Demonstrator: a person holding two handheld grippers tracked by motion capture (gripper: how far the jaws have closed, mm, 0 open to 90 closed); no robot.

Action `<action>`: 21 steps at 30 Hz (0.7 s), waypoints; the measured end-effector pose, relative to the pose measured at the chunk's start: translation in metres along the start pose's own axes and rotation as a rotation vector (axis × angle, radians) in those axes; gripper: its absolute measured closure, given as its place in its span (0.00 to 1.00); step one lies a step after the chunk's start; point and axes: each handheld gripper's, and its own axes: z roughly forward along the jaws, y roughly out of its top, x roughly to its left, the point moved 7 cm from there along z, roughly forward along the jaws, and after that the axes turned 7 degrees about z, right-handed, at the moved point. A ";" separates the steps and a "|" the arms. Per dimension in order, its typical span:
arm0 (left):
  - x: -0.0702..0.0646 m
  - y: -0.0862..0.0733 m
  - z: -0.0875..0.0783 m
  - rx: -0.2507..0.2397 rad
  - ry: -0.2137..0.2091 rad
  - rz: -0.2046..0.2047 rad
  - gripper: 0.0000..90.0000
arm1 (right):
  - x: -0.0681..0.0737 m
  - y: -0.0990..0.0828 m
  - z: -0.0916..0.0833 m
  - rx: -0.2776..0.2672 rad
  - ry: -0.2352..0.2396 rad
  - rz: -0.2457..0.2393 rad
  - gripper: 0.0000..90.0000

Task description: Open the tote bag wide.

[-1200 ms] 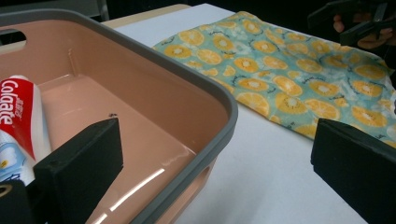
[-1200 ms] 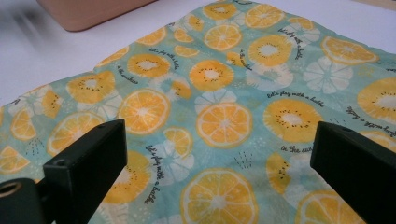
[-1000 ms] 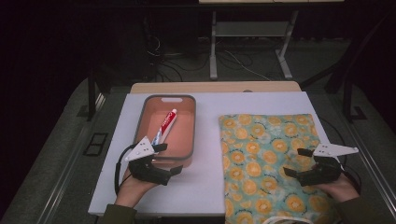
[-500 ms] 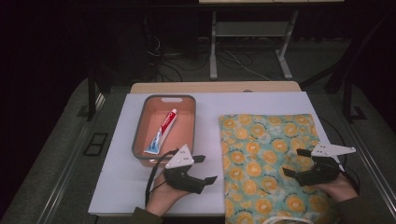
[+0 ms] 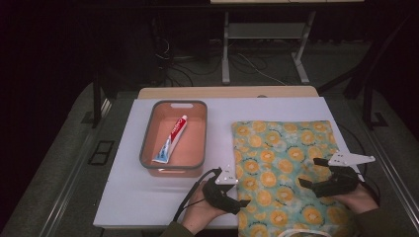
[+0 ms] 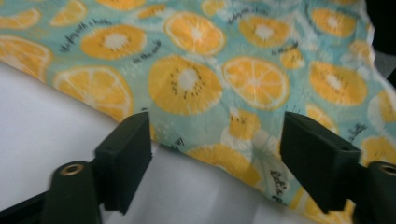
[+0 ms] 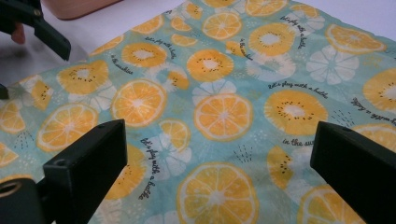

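Observation:
A cloth (image 5: 281, 158) printed with orange slices lies flat on the right half of the white board. My left gripper (image 5: 240, 200) sits low at the cloth's near left edge. In the left gripper view its jaws (image 6: 215, 144) have just been closing and still stand apart, straddling the cloth's edge (image 6: 196, 70) without pressing on it. My right gripper (image 5: 312, 174) hovers open over the cloth's right part, with the cloth (image 7: 224, 93) lying flat under its jaws (image 7: 219, 154). One of the left gripper's fingers (image 7: 51, 37) shows at the top left of the right gripper view.
An orange tray with a grey rim (image 5: 148, 133) stands on the left of the white board (image 5: 128, 197) and holds a tube of toothpaste (image 5: 170, 139). Bare board lies in front of the tray. Dark floor, cables and a table frame (image 5: 227, 49) lie beyond.
My left gripper has moved right and down, from the front of the tray to the cloth's left edge, and its jaws have narrowed. The right gripper has stayed still.

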 end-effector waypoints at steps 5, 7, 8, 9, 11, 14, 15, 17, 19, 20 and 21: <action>-0.003 -0.003 0.004 0.015 0.023 0.058 0.48 | 0.000 0.000 0.000 0.002 0.002 -0.002 0.04; -0.002 -0.003 0.003 0.016 0.051 0.065 0.61 | 0.000 0.000 0.001 0.002 0.003 -0.003 0.04; -0.002 -0.003 0.003 0.014 0.050 0.072 0.68 | 0.000 0.000 0.001 0.001 0.003 -0.004 0.04; -0.002 -0.002 0.004 0.011 0.042 0.073 0.77 | 0.000 0.000 0.001 0.002 0.003 -0.003 0.04; -0.002 -0.002 0.005 0.007 0.026 0.073 0.95 | 0.000 0.000 0.001 0.002 0.004 -0.003 0.04; 0.002 0.000 0.006 0.014 0.029 0.074 0.99 | 0.000 0.000 0.000 0.002 0.005 -0.003 0.04; 0.005 0.001 0.006 0.015 0.050 0.072 1.00 | 0.000 0.000 0.000 0.003 0.005 -0.002 0.04; 0.015 0.004 0.005 0.020 0.101 0.063 1.00 | 0.000 0.000 0.001 0.003 0.005 -0.003 0.04; 0.029 0.006 0.005 0.033 0.168 0.055 1.00 | 0.000 0.000 0.001 0.003 0.006 -0.003 0.04; 0.035 0.006 0.006 0.031 0.191 0.040 1.00 | 0.000 0.000 0.001 0.004 0.006 -0.003 0.04; 0.041 0.006 0.007 0.028 0.208 0.027 1.00 | 0.000 0.000 0.001 0.004 0.006 -0.003 0.04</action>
